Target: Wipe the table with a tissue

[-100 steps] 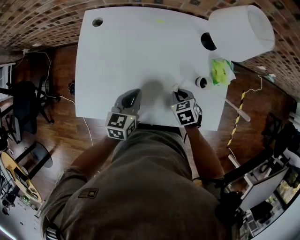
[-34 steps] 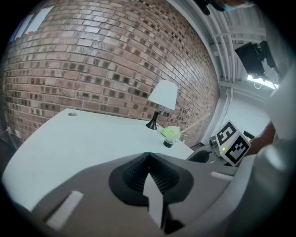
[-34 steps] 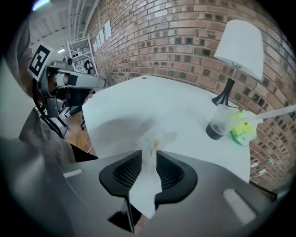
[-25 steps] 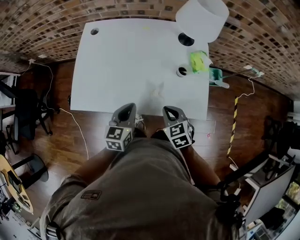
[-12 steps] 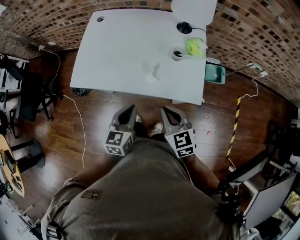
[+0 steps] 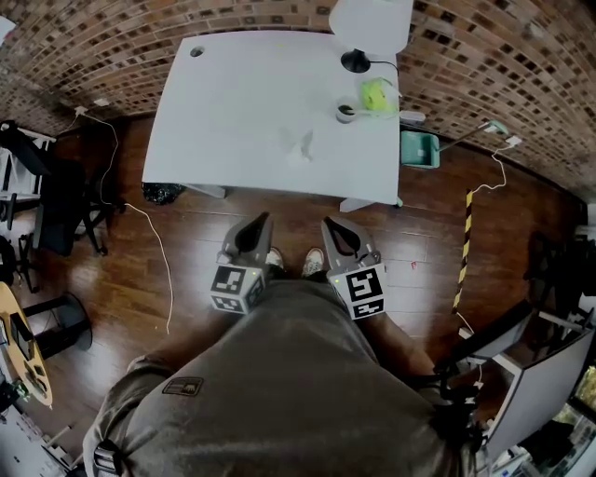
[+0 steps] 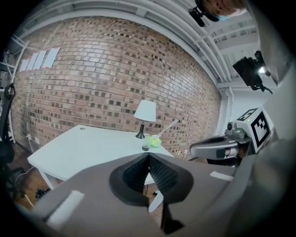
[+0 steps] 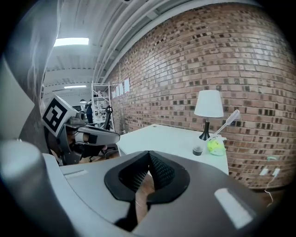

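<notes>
The white table (image 6: 242,102) stands ahead of me in the head view. A crumpled white tissue (image 6: 301,146) lies on it near the front edge, with nothing touching it. My left gripper (image 6: 258,221) and right gripper (image 6: 331,224) hang side by side over the wooden floor, well short of the table. In the left gripper view the left gripper (image 7: 148,156) has its jaws together and nothing between them. The right gripper (image 8: 149,155) is likewise shut and empty in its own view. Each gripper view shows the other gripper beside it.
A white lamp (image 6: 368,23), a small dark cup (image 6: 345,114) and a green object (image 6: 376,93) stand at the table's far right. A teal bin (image 6: 419,149) sits on the floor right of the table. Dark chairs (image 6: 47,205) and cables (image 6: 154,252) are left.
The table has drawn away as the person stepped back. Both grippers left the table's front edge and now hang over the floor. The tissue stays on the table.
</notes>
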